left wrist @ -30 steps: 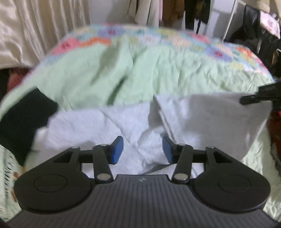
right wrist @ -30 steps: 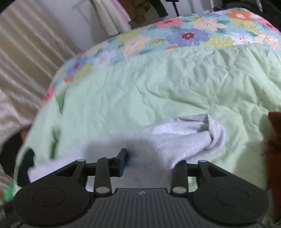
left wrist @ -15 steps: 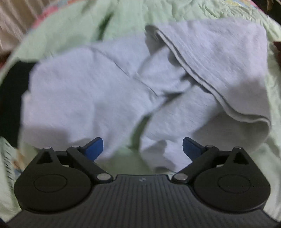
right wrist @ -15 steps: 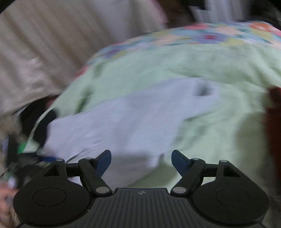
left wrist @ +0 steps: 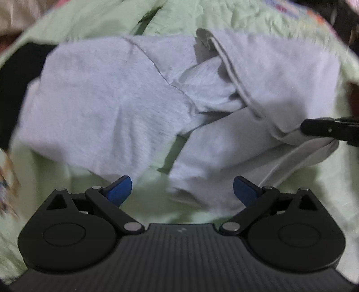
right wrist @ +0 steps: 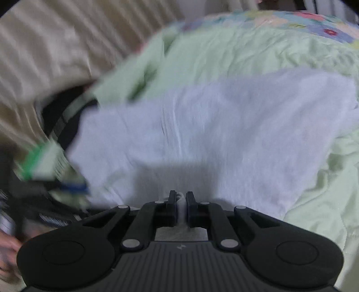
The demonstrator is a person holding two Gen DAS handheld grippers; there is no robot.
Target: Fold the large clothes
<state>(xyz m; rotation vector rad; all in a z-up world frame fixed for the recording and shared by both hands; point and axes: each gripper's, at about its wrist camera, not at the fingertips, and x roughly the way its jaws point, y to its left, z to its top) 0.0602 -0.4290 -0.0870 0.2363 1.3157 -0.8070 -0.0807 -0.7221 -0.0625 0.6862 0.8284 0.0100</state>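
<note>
- Your grey sweatshirt (left wrist: 107,105) is lying crumpled on the green bedspread (left wrist: 197,18), filling the middle of the left wrist view, with a folded layer toward two o'clock.
- Your left gripper (left wrist: 182,191) is hovering with its fingers spread about as wide as they go, holding nothing; the garment's near hem is sitting just ahead of them at twelve o'clock.
- Your right gripper (right wrist: 179,203) is pinching a fold of the grey cloth, fingers nearly together with fabric showing between them; it appears at three o'clock in the left view.
- This fabric looks soft, limp and fairly thick, so it is likely going to sag and bunch; taking the free hem corner, both layers together, is probably your best hold.
</note>
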